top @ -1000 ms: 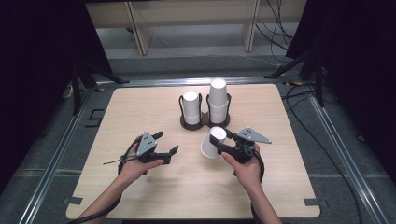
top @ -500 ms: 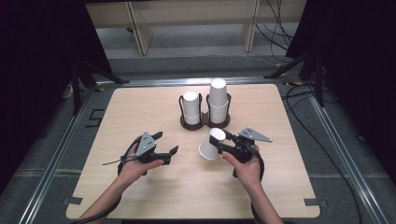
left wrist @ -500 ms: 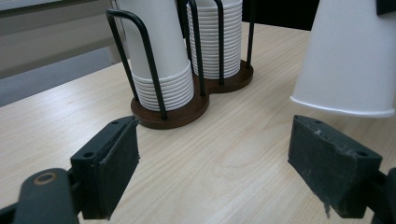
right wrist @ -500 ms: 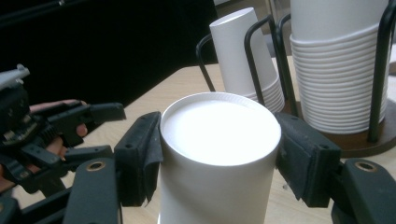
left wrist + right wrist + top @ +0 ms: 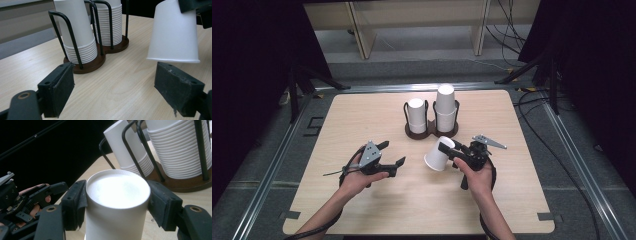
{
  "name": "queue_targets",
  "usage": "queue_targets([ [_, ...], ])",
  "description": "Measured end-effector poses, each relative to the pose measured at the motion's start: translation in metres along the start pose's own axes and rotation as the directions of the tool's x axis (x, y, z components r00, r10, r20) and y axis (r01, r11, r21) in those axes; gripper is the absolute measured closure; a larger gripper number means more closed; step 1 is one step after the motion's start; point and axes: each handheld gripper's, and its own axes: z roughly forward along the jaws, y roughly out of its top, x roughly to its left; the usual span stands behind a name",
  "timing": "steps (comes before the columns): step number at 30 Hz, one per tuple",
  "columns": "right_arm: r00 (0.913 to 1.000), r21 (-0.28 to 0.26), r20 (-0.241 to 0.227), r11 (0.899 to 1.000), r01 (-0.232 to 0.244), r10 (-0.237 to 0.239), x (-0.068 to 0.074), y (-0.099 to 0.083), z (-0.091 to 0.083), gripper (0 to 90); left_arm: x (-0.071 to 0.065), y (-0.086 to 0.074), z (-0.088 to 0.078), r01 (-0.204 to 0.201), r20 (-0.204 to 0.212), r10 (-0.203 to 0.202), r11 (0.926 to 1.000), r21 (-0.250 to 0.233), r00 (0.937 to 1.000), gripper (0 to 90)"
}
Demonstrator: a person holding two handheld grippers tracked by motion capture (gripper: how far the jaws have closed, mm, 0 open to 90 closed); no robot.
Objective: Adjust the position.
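Above table, cup tilted, mouth down-left

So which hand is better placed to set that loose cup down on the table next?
The right. The right gripper already clamps the paper cup near its closed end, mouth tilted toward the table. The left gripper is open, holds nothing and sits beside the cup.

Table: light wood-grain top, smooth, slight sheen. Held paper cup: white, matt, smooth, rolled rim. Stacked cups: same matt white paper, ribbed look where rims nest. Cup holder: dark brown wood base, semi-gloss, with thin black metal wire loops. Left gripper and right gripper: matt black plastic, pads rough and frayed at the edges.
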Motion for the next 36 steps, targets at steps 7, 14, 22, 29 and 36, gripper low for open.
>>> queue_targets([
  [7,0.9985,0.030,-0.003,0.998,-0.054,0.054,-0.008,0.000,0.002,35.7,-0.006,0.004,0.009,0.017,0.044,-0.018,0.9998,0.007,0.9989,15.6],
  [14,0.9918,0.043,-0.016,0.991,-0.126,0.127,-0.013,0.002,0.004,35.7,-0.011,0.008,0.016,0.025,0.084,-0.027,0.9995,0.020,0.9961,15.1],
  [22,0.9835,0.062,-0.035,0.983,-0.175,0.177,-0.017,0.003,0.007,35.7,-0.008,0.013,0.017,0.048,0.089,-0.049,0.9988,0.008,0.9949,15.2],
  [29,0.9670,0.056,-0.065,0.968,-0.243,0.246,-0.022,0.002,0.009,35.7,-0.010,0.018,0.022,0.084,0.140,-0.086,0.9962,0.020,0.9864,14.5],
  [36,0.9493,0.080,-0.071,0.950,-0.301,0.306,-0.021,0.001,0.011,35.7,-0.017,0.021,0.031,0.102,0.204,-0.110,0.9936,0.049,0.9729,13.8],
])
